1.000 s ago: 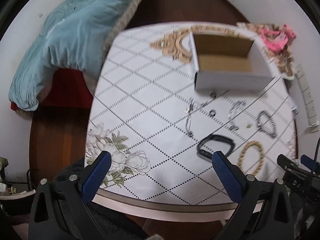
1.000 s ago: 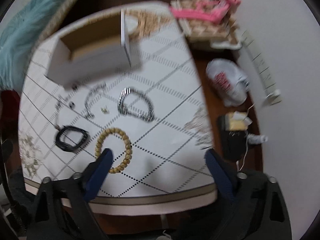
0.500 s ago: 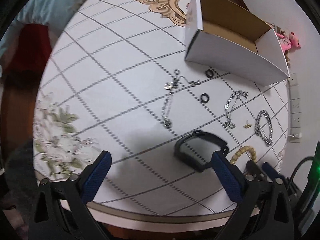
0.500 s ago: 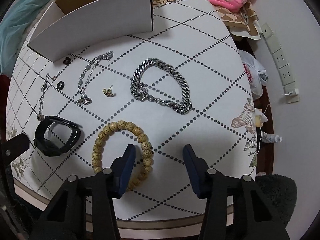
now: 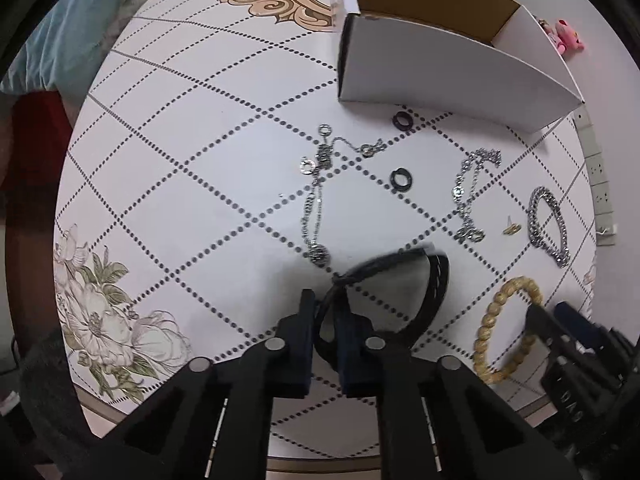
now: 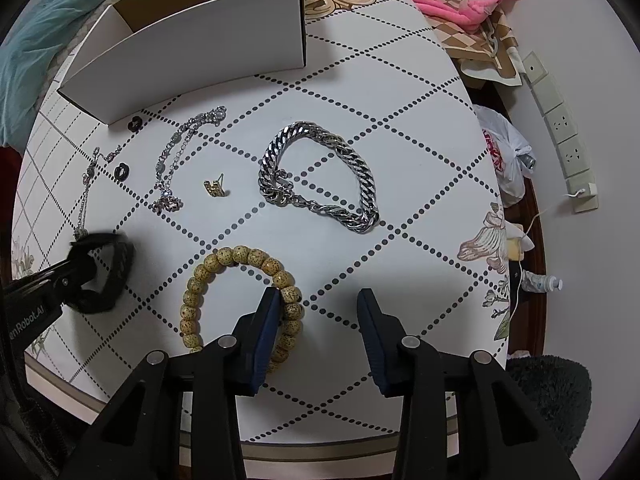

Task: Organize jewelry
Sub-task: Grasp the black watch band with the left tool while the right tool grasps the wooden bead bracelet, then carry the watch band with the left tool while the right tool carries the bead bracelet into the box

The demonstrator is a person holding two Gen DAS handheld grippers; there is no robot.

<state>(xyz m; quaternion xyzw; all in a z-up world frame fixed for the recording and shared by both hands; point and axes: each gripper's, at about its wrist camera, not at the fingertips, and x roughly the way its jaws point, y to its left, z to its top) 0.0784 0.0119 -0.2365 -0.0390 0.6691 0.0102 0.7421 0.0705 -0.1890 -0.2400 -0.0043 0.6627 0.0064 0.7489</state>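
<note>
So the left gripper is pinching the black wristband; the white box sits well ahead, slightly right. The right gripper is half open by the bead bracelet.

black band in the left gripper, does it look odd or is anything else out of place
The black band is tilted up off the table, pinched at one edge by the left gripper. It looks blurred, so it may be moving. The right gripper is open beside the bead bracelet. Nothing looks spilled or damaged.
</note>
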